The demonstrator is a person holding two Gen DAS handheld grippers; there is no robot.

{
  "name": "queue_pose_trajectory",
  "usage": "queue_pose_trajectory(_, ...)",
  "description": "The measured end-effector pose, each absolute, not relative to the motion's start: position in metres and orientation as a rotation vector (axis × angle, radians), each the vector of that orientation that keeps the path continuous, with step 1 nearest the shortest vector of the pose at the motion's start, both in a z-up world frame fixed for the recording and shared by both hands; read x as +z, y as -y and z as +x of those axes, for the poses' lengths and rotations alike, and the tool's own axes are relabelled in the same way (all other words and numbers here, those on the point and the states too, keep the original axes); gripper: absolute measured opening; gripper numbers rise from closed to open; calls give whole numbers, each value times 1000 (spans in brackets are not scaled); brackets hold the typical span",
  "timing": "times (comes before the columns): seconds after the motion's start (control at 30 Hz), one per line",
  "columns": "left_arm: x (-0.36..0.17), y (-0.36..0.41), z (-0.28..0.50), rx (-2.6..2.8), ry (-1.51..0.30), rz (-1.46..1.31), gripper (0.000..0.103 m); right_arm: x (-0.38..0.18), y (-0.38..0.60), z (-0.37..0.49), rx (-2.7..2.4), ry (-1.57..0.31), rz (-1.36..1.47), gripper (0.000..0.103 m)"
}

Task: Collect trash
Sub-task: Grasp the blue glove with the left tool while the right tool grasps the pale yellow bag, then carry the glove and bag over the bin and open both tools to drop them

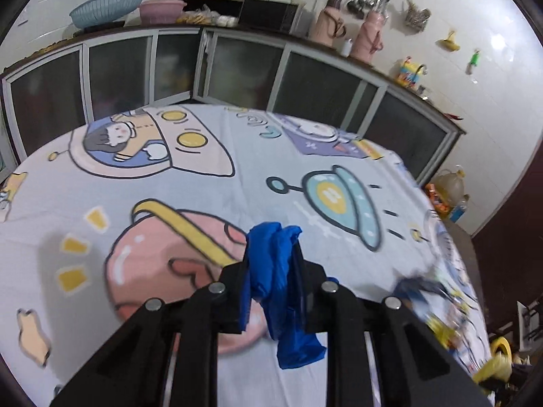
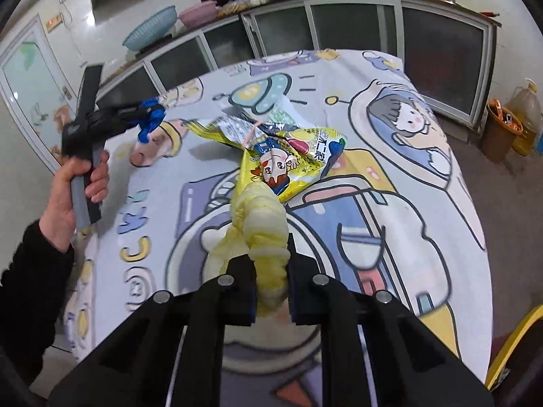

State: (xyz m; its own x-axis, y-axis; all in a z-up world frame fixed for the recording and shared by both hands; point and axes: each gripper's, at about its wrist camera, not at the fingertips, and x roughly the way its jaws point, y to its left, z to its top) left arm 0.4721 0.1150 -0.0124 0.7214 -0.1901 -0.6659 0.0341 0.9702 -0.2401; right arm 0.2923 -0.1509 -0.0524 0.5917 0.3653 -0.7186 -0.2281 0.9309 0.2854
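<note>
On the round worktop (image 2: pixel 424 203), under a cartoon space-print cloth, two pieces of trash are in hand and one lies loose.

Item 1: blue plastic scrap (image 1: pixel 278 271). Pinched between the narrow jaws of the left claw (image 1: pixel 271 264), hanging crumpled below the fingers, its lower end clear of the cloth. From the right wrist view the same claw (image 2: pixel 152 112) is off to the left above the worktop edge, gripped by a person's hand (image 2: pixel 78 186) in a dark sleeve.

Item 2: yellow crumpled wrapper (image 2: pixel 261 237). Clamped in the right claw (image 2: pixel 271 271), jaws closed tight on its lower part, the rest bunched up ahead of the fingers.

Item 3: printed snack packet (image 2: pixel 281 156). Lying flat on the cloth just beyond the yellow wrapper; whether the two touch cannot be told.

Risks, as judged:
- Blue scrap is thin and slippery, held by a small fold; a quick swing could let it slide out.
- Yellow wrapper may spring or tear where it is pinched.
- Both claws are full, so the packet must wait; dragging it could pull the cloth.
</note>
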Motion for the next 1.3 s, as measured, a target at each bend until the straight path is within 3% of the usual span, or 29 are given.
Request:
queue_pose_trajectory(0.6, 15, -71, 293, -274, -710, -168, 19, -20, 199, 190, 308, -791, 246, 13)
queue_pose_trajectory(1.3, 23, 144, 223, -619, -712, 6, 19, -29, 321, 108, 95, -714, 356, 13)
